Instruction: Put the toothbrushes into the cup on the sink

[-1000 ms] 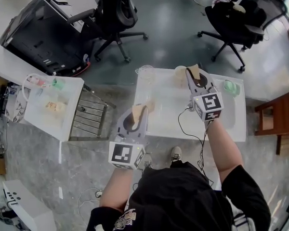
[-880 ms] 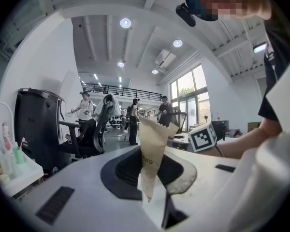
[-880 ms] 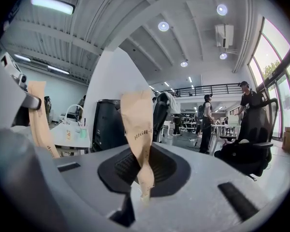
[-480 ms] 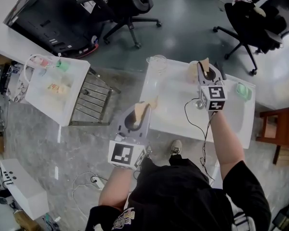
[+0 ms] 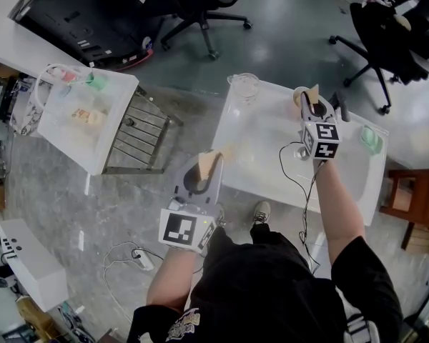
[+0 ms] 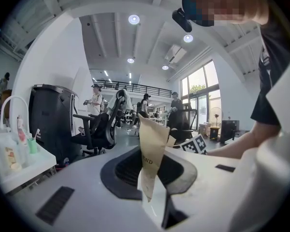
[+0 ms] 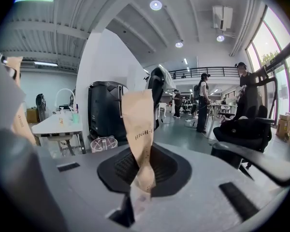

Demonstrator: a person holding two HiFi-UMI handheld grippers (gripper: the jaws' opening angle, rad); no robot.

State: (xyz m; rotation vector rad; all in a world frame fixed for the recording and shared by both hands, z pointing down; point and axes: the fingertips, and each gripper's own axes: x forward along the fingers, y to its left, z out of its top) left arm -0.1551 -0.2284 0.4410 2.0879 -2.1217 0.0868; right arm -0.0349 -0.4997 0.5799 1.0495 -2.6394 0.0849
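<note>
My left gripper (image 5: 204, 171) hovers over the front left corner of the white sink (image 5: 261, 145), shut on a tan paper-wrapped toothbrush (image 5: 209, 161). That wrapped toothbrush stands upright between the jaws (image 6: 152, 151). My right gripper (image 5: 311, 100) is at the sink's back edge, over a tan cup (image 5: 299, 96) that it mostly hides. It grips a second tan wrapped toothbrush (image 7: 139, 129), upright and twisted near the pads, and its jaws are opening slightly. A clear glass cup (image 5: 243, 86) stands at the sink's back left corner (image 7: 103, 143).
A green object (image 5: 370, 138) lies at the sink's right end and the drain (image 5: 300, 151) is under my right arm. A second white sink (image 5: 75, 131) with small items and a metal rack (image 5: 137, 140) stand left. Office chairs (image 5: 213, 2) (image 5: 395, 28) are behind.
My right gripper has moved away from me towards the sink's back edge with its toothbrush. The left gripper has held its place over the front corner.
</note>
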